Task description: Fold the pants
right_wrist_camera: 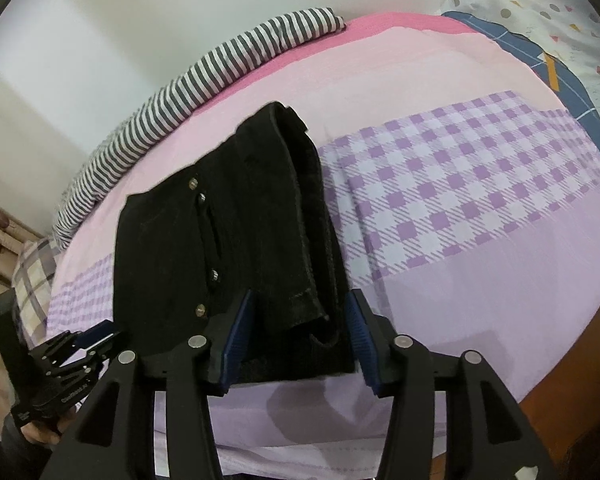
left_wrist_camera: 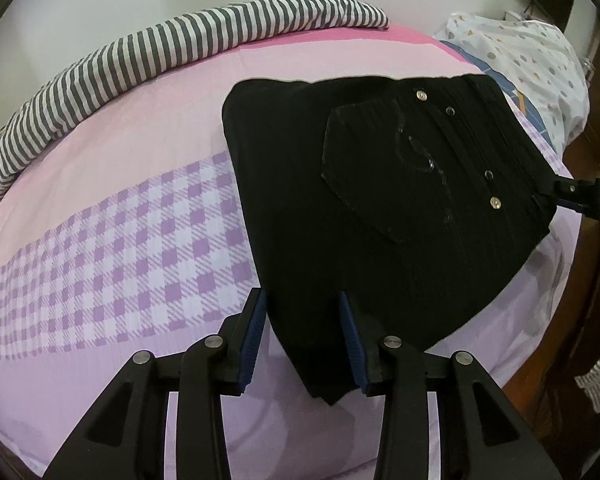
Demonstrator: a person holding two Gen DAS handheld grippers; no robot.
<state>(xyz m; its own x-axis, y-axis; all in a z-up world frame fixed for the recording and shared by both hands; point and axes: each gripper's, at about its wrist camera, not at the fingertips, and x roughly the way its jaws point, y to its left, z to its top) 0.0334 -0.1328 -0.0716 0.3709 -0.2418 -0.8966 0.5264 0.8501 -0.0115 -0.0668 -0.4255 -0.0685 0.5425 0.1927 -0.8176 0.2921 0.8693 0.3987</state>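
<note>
Black pants (left_wrist_camera: 380, 200) lie folded into a compact bundle on the bed (left_wrist_camera: 120, 240), on the pink and lilac checked sheet. In the left wrist view the long axis runs from near the left tool (left_wrist_camera: 304, 344) away toward the polka-dot pillow (left_wrist_camera: 520, 52). Back pocket and metal rivets face up; layered edges show in the right wrist view.

Left tool: jaws partly open, a pants corner between them, pads not pressing.

Right tool (right_wrist_camera: 296, 344): jaws partly open over the waistband end, gripping nothing.

Striped blanket (left_wrist_camera: 140, 64) along the wall.
</note>
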